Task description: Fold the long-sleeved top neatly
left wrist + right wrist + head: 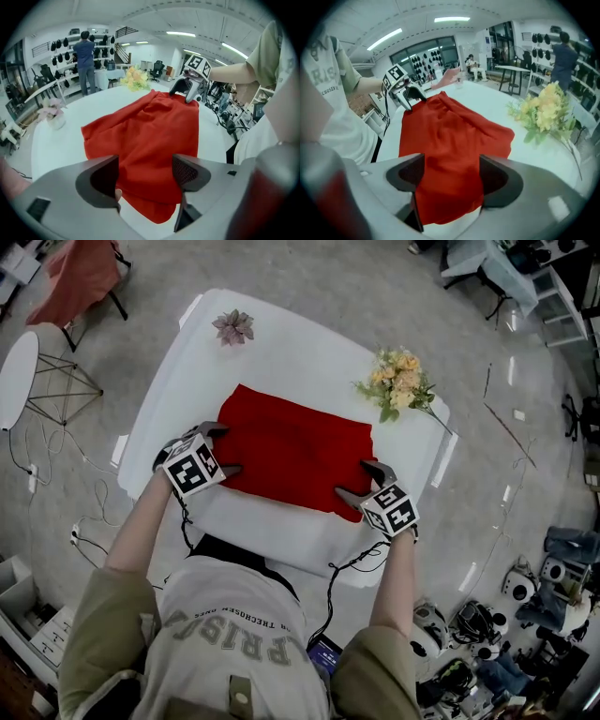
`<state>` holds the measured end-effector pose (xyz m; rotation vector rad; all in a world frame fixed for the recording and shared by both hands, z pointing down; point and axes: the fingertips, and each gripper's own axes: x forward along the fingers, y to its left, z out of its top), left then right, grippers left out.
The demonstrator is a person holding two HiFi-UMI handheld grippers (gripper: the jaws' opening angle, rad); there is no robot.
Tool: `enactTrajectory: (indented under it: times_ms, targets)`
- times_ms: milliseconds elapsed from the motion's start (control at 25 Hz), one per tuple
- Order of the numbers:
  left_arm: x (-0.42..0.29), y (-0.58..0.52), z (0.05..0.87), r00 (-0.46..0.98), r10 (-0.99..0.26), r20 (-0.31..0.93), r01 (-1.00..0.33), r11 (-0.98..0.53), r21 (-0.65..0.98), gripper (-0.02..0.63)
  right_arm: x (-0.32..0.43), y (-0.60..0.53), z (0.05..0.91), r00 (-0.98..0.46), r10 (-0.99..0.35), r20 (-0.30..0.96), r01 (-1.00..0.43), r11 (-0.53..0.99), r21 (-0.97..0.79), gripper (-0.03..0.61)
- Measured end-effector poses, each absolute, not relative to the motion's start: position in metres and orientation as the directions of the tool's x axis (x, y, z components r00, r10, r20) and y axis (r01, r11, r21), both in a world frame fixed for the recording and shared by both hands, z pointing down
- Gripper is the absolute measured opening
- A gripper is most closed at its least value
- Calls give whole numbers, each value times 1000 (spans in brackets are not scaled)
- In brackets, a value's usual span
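The red long-sleeved top lies folded into a rough rectangle on the white table. My left gripper hovers at its near left corner, jaws wide open, with only cloth on the table below them. My right gripper is at the near right corner, also open and holding nothing. In the left gripper view the top stretches away to the right gripper. From the right gripper view the top runs toward the left gripper.
A pink flower sits at the table's far left and a yellow bouquet at its far right. Beside the table stand a chair with red cloth and a small round table. A person stands at shelves beyond.
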<state>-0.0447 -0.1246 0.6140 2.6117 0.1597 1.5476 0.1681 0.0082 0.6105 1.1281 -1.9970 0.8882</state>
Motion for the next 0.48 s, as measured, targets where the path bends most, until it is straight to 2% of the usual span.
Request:
enactTrajectory:
  times_ms: [80, 240, 360, 480]
  targets:
    - [-44, -127, 591, 556, 68, 828, -43, -993, 110, 337, 168, 3, 578, -367, -581, 727, -917, 359, -176, 356]
    - [-39, -136, 537, 737, -169, 655, -299, -950, 91, 337, 163, 0, 499, -218, -866, 450, -976, 195, -96, 356]
    - [-37, -126, 498, 785, -329, 525, -431, -899, 81, 337, 152, 10, 453, -70, -962, 264, -995, 49, -86, 356]
    - [-36, -100, 466, 808, -420, 413, -502, -858, 108, 336, 140, 22, 425, 59, -990, 128, -987, -77, -138, 356]
